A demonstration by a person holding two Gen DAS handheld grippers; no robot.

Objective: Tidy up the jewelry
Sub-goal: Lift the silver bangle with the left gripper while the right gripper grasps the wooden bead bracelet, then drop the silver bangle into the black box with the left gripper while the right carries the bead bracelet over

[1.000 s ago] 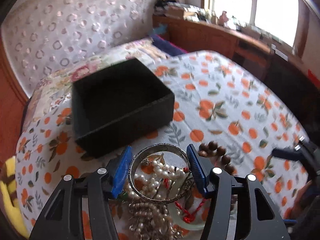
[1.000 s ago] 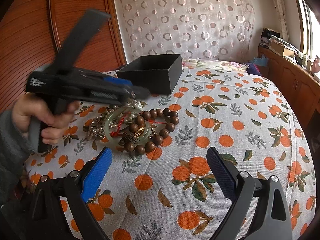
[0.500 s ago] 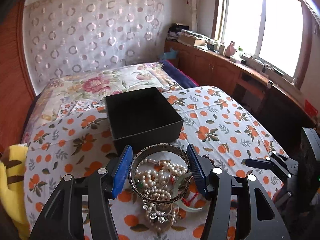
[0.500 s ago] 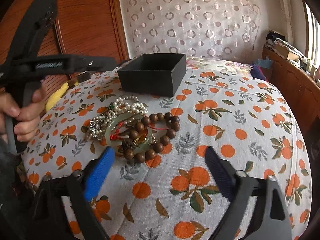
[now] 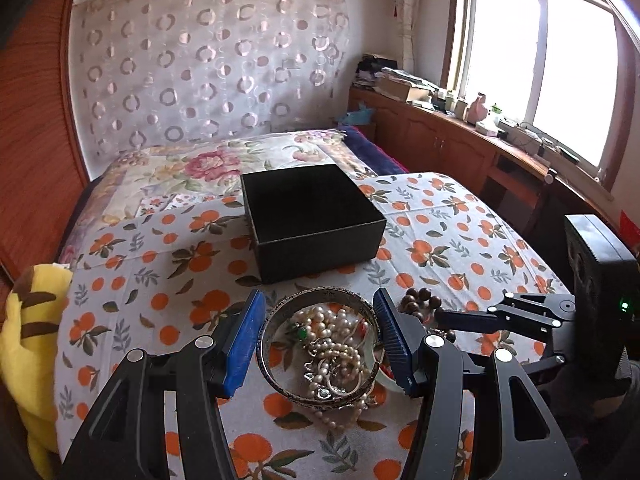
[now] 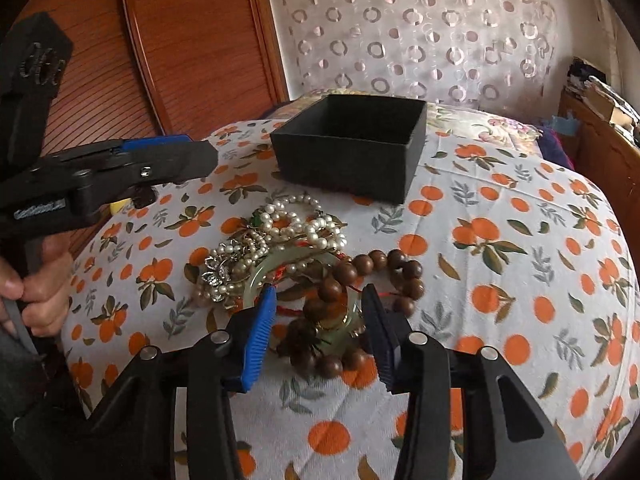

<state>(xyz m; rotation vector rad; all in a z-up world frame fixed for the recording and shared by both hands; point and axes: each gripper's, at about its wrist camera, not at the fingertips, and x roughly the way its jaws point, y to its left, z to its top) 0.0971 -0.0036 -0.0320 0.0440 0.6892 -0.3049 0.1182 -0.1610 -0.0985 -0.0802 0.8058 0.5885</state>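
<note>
My left gripper [image 5: 320, 336] is shut on a silver bangle [image 5: 276, 376] and holds it in the air above the jewelry pile [image 5: 336, 352]. An open black box [image 5: 312, 220] stands on the orange-print cloth beyond it. In the right wrist view the pile holds pearl strands [image 6: 296, 228], a jade bangle [image 6: 264, 276] and a brown wooden bead bracelet [image 6: 360, 272]. My right gripper [image 6: 318, 332] is open, its jaws on either side of the near part of the bead bracelet and jade bangle. The black box [image 6: 352, 152] stands behind the pile. The left gripper [image 6: 160, 160] shows at the left, raised.
The cloth-covered surface [image 6: 520, 280] has a rounded edge falling off on all sides. A yellow plush toy [image 5: 28, 340] lies at the left edge. A bed with floral quilt [image 5: 208, 164] lies behind, and a wooden cabinet [image 5: 440, 140] runs under the window.
My left gripper has lifted the silver bangle up off the pile. My right gripper has moved forward to the bead bracelet and its jaws have narrowed around it.
</note>
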